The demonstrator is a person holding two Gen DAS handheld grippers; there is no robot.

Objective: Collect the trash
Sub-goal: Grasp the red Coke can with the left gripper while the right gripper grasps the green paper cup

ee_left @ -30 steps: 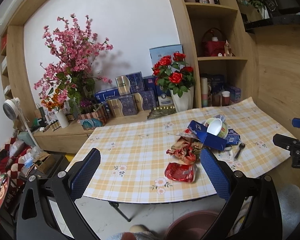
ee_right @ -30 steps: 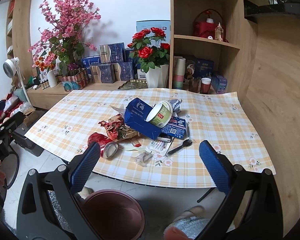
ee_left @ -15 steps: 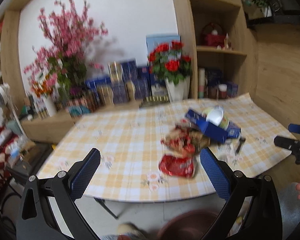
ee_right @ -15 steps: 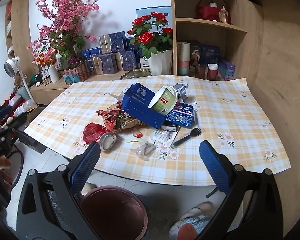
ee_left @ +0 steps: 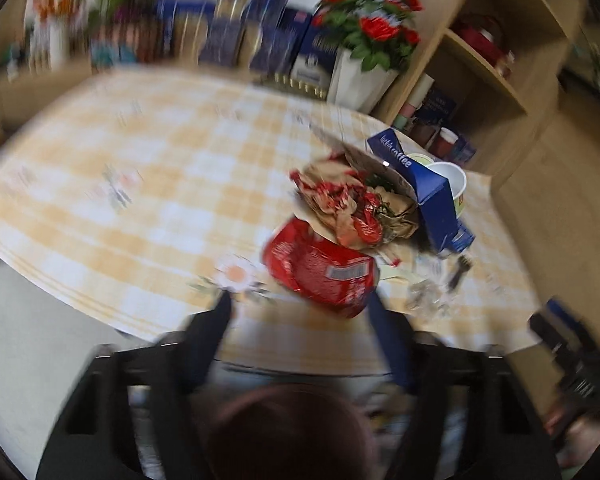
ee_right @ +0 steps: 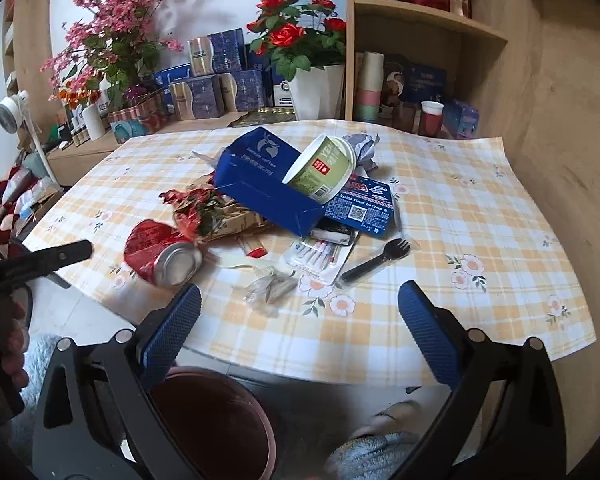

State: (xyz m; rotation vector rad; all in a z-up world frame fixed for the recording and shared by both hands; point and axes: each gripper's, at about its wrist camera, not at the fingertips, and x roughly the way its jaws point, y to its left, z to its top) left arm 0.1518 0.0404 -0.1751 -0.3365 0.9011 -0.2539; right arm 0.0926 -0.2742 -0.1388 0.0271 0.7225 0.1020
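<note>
Left wrist view: badly smeared, but left gripper (ee_left: pixel 300 312) with blue pads spread apart, empty, hovering at near table edge just short of crushed red drink can (ee_left: pixel 320 272). Right wrist view, sharp: right gripper (ee_right: pixel 298 320) likewise wide apart and empty, low over near edge of yellow checked tablecloth (ee_right: pixel 480 208). Trash heaped mid-table: same red can (ee_right: pixel 160 254) nearest on left, crumpled red-and-brown wrapper (ee_right: pixel 208 212) behind it, dark blue cardboard box (ee_right: pixel 260 184) propping tipped green paper cup (ee_right: pixel 320 168), black plastic fork (ee_right: pixel 376 260) to right, small clear wrapper (ee_right: pixel 270 288) near. Dark red round bin (ee_right: pixel 212 424) on floor below near edge.

Step judged: reach for first piece, probably the can. Next move: straddle can, close, carry down to bin.

Hard to make out: pad-to-can contact in the blur; bin partly hidden behind gripper frame.
</note>
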